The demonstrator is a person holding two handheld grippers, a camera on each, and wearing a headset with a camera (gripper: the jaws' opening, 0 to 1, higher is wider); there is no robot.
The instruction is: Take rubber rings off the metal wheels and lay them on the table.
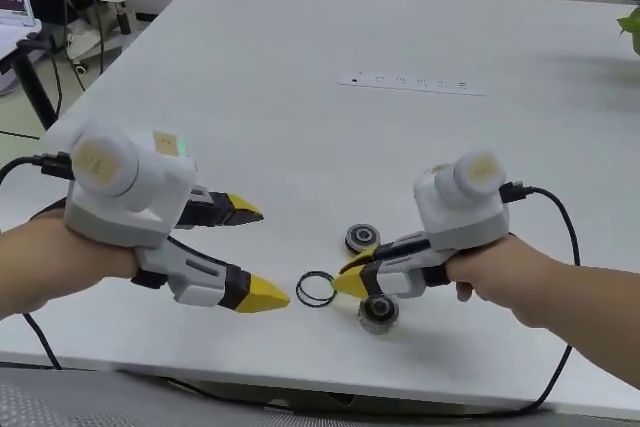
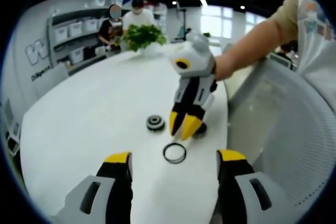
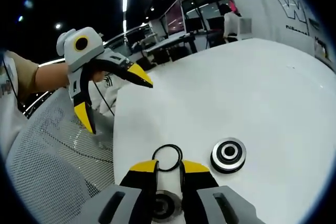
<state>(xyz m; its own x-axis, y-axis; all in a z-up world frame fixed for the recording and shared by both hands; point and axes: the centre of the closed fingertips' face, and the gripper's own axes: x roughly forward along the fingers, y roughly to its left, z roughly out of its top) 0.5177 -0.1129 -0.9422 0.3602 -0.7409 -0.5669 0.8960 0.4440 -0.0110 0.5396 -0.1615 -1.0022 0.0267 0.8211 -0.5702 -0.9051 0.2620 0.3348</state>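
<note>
A loose black rubber ring [image 1: 316,289] lies flat on the white table [image 1: 300,77]. My left gripper [image 1: 258,252] is open, its yellow tips wide apart just left of the ring [image 2: 174,152]. From the right, my right gripper [image 1: 346,282] points at the ring [image 3: 168,157], its jaws only a narrow gap apart with nothing between the tips. One metal wheel [image 1: 362,238] lies beyond the ring. A second wheel [image 1: 378,313] sits on the table under the right gripper, and in the right gripper view this wheel [image 3: 165,203] shows through the gap between the jaws.
A white power strip [image 1: 410,82] lies farther back on the table. The table's near edge [image 1: 300,387] runs close under both grippers. A potted plant [image 2: 140,36] stands at the far end, with people and shelves beyond. A mesh chair [image 3: 58,166] is beside the table.
</note>
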